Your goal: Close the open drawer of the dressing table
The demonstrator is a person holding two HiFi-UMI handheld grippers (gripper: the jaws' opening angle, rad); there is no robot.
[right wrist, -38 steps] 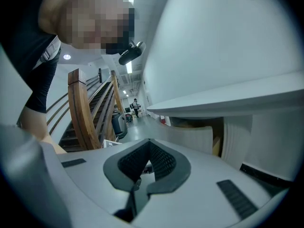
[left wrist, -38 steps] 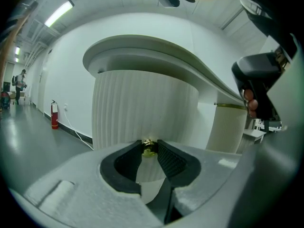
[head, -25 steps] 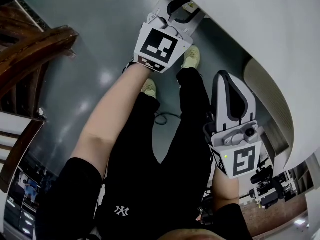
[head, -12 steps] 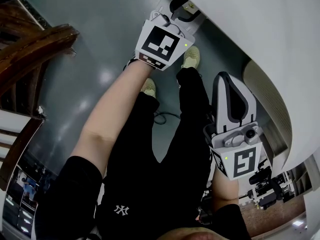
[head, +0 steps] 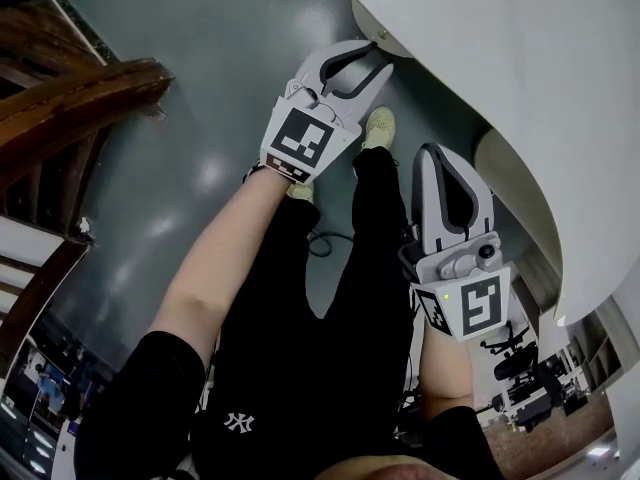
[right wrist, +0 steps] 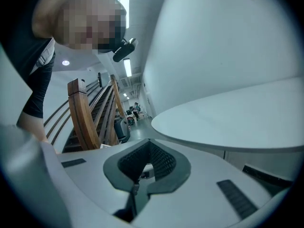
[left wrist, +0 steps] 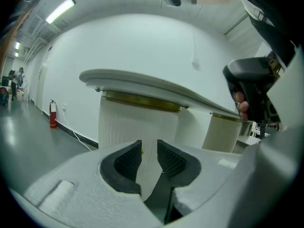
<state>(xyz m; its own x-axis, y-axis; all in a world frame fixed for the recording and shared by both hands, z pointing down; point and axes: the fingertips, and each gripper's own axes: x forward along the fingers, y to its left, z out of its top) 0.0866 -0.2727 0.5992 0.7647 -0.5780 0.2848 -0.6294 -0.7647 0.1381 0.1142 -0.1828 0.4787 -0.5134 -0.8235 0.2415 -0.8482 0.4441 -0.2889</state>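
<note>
The white dressing table (head: 520, 58) curves along the right of the head view. The left gripper view shows its top (left wrist: 142, 87) over a ribbed white front (left wrist: 123, 122) with gold trim. A small brass knob (left wrist: 142, 150) shows between the jaws. Whether a drawer stands open I cannot tell. My left gripper (head: 382, 55) hangs just short of the table edge, jaws a narrow gap apart, holding nothing (left wrist: 149, 148). My right gripper (head: 440, 151) is lower, beside the ribbed pedestal (head: 520, 183), shut and empty (right wrist: 149, 142).
A wooden stair rail (head: 80, 98) runs along the left over the grey floor (head: 200, 38). The person's legs and pale shoes (head: 378, 126) are below the grippers, with a cable (head: 325, 238) near them. A fire extinguisher (left wrist: 52, 114) stands by the far wall.
My left gripper has drawn back from under the table edge, down and to the left, so its jaws now show in full. The right gripper has barely shifted.
</note>
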